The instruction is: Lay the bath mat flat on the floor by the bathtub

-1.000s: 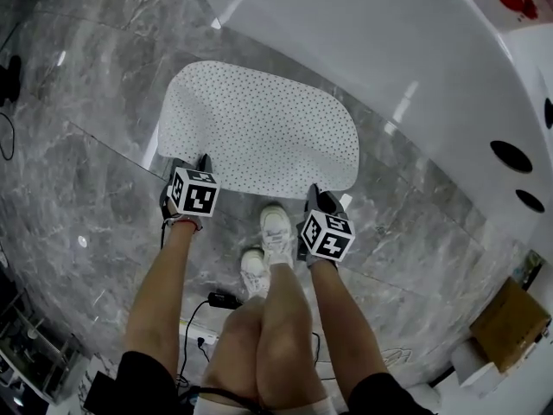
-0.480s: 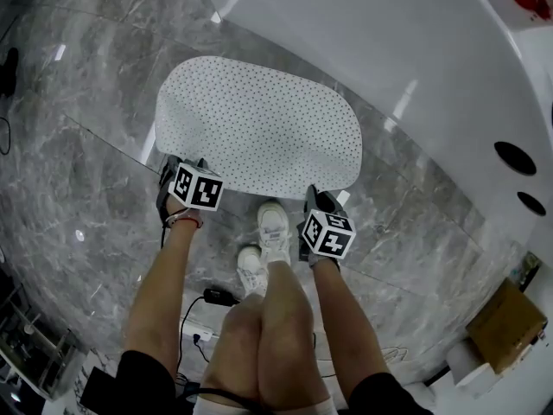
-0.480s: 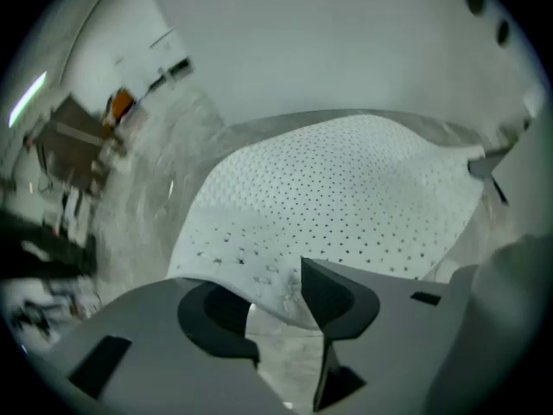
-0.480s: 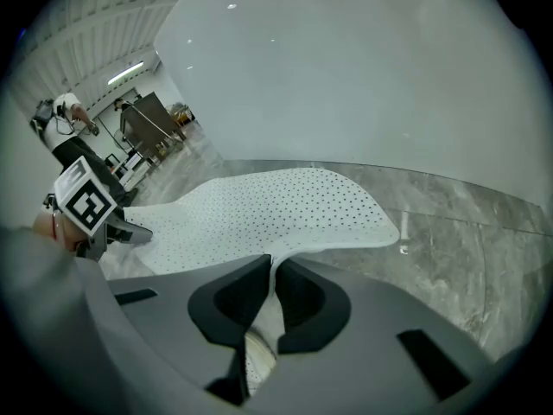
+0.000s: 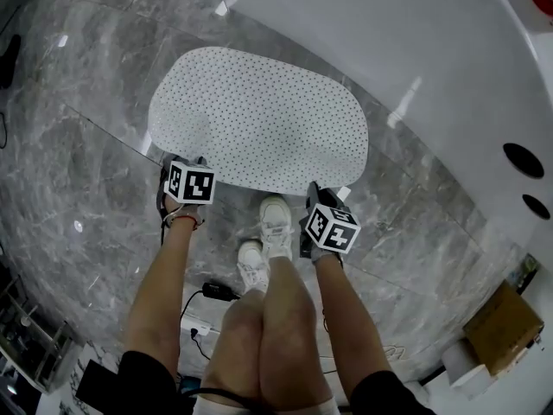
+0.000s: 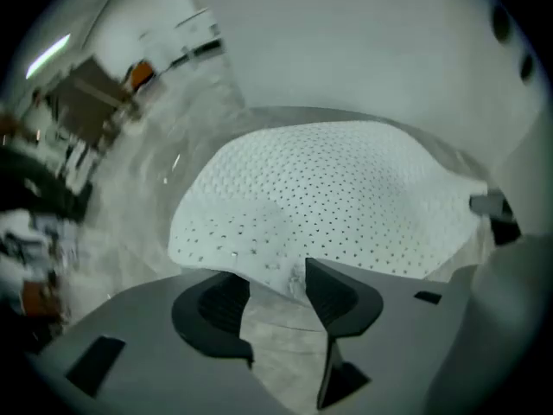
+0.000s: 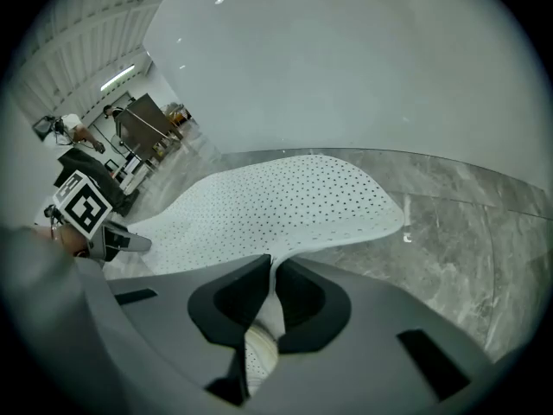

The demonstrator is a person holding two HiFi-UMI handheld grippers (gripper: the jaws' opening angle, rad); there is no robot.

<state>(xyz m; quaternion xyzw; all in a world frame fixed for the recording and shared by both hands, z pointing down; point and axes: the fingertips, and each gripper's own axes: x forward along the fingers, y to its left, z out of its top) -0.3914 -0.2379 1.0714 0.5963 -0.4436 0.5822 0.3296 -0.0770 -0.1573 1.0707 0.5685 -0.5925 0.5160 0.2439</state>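
bath mat [image 5: 259, 119] spread on the marble floor [image 5: 78, 145] right beside the bathtub [image 5: 415, 33], right gripper [image 7: 272, 271] pinching its near edge, left gripper [image 6: 275, 285] jaws just been opening, near corner sitting loose between them, not squeezed

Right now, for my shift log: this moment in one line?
mat: on floor by bathtub | left tongs: just opening, mat corner loose between them | right tongs: shut on mat edge

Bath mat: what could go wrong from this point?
The right gripper is clamped on the near edge of the bath mat; pulling away before opening could drag or fold it. The left gripper has just been opening its jaws with the raised mat edge between them; that corner may settle humped.
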